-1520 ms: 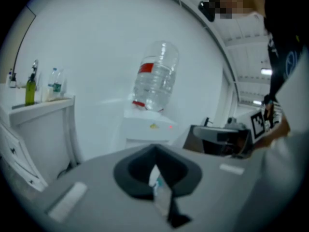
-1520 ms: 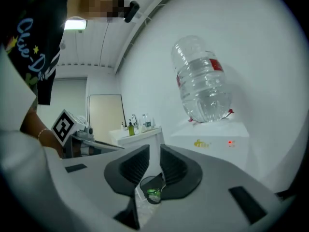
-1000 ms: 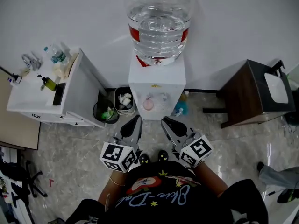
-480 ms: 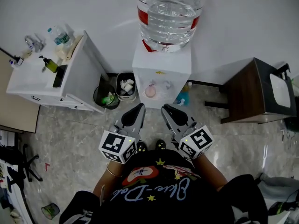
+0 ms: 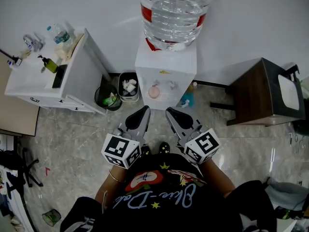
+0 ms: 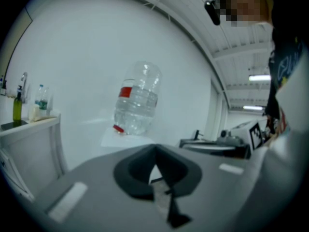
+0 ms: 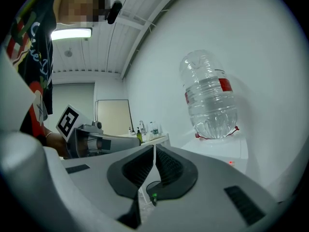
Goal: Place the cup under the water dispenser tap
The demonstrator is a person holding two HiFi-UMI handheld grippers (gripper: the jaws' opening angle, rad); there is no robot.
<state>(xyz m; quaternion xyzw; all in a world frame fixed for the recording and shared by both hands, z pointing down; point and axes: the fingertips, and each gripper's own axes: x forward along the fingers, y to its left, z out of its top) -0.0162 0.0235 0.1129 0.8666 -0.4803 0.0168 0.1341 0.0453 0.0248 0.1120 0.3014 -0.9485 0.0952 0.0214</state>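
Observation:
The white water dispenser (image 5: 165,76) stands against the wall with a clear bottle (image 5: 175,13) on top. A pink cup (image 5: 153,92) sits in its tap recess. My left gripper (image 5: 141,114) and right gripper (image 5: 173,115) hover side by side over the floor in front of it, both pointing at it. The left gripper (image 6: 154,164) is shut and holds nothing. The right gripper (image 7: 154,153) is closing its last bit; its pads meet with nothing between them. The bottle (image 6: 136,98) shows beyond the left jaws, and the bottle (image 7: 210,94) also rises beyond the right ones.
A white sink cabinet (image 5: 48,88) stands at the left, with two waste bins (image 5: 127,87) between it and the dispenser. A blue spray bottle (image 5: 186,100) stands by the dispenser's right foot. A dark brown table (image 5: 263,95) is at the right.
The head view has shifted a little, so the dispenser sits slightly higher and further right in it. Both grippers keep about the same place in front of it.

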